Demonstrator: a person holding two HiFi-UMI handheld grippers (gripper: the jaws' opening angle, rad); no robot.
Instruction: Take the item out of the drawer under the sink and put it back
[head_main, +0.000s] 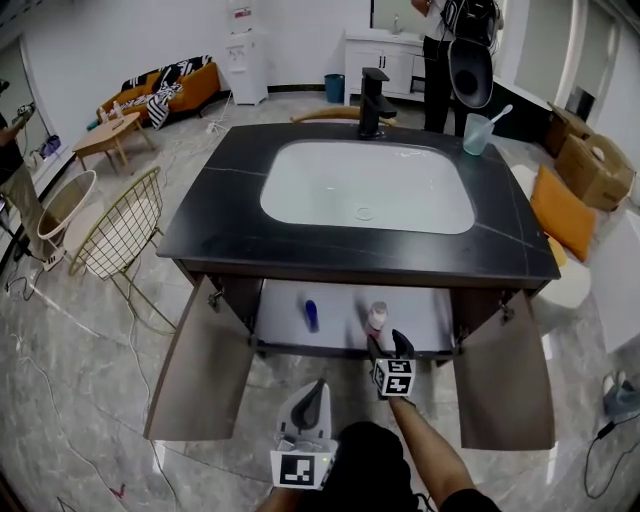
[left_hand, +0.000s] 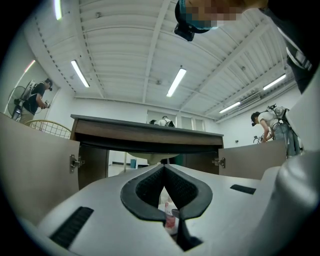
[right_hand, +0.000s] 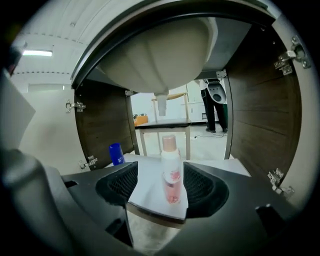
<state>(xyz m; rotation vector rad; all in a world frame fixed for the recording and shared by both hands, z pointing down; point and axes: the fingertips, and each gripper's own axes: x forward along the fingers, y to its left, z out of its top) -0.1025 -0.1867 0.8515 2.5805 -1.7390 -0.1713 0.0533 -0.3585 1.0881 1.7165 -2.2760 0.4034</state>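
Right tool (head_main: 387, 344) is spread wide around the upright bottle (right_hand: 170, 172) (pads not touching). Left tool (head_main: 318, 387), closed and empty, lies farther back.

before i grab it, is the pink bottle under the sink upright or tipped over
Upright: the pink bottle stands cap-up on the white shelf.

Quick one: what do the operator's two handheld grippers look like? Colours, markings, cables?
Left gripper: white shell, dark textured pads. Right gripper: black shell, black textured pads. Each carries a cube with black-and-white square markers. No cables visible. The right forearm has no sleeve.
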